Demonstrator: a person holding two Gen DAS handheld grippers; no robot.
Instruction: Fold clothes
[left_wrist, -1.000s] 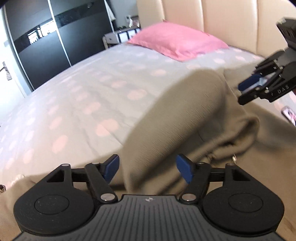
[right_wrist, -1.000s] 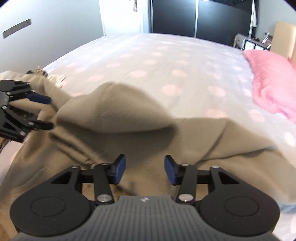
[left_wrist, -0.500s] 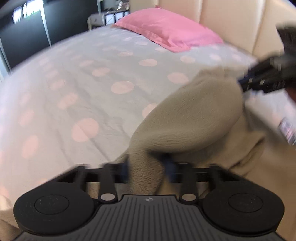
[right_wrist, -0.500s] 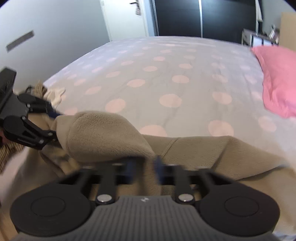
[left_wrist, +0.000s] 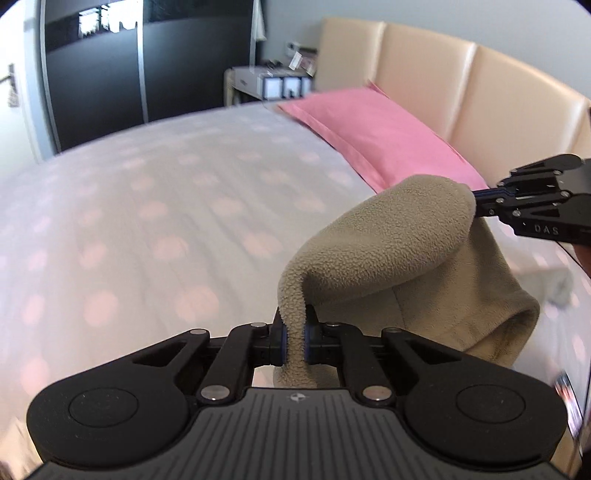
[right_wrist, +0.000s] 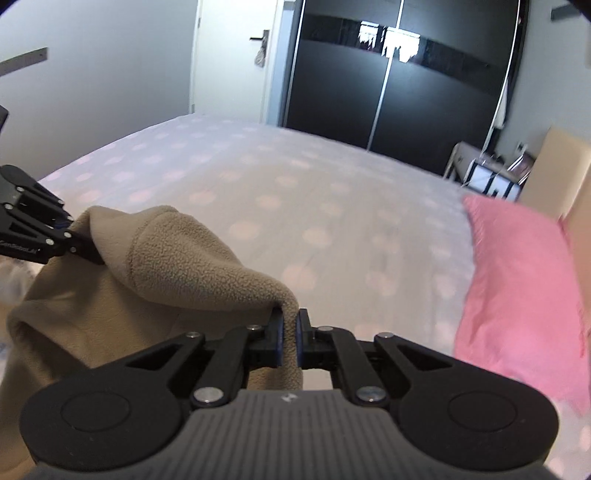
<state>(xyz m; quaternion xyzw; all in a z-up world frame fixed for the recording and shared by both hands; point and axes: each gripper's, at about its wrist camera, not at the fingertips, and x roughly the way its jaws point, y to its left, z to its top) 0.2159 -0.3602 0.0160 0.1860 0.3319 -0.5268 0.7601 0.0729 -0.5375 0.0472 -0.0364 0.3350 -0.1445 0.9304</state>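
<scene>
Currently, left gripper (left_wrist: 294, 341) and right gripper (right_wrist: 291, 341) are each clamped on the fleece (left_wrist: 388, 251), lifted above the bed (left_wrist: 166, 206). Risk: thin pinches may slip under tension, dropping an edge.

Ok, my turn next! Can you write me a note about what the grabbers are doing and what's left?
Left gripper: shut on an edge of the beige fleece garment.
Right gripper: shut on another edge of the same fleece.
Where: the fleece hangs lifted between the two grippers, above the polka-dot bed; the pink pillow lies by the headboard.
Done: both edges gripped, garment raised.
Left: probably spread it flat on the bed, then fold. No fold is visible yet.
</scene>
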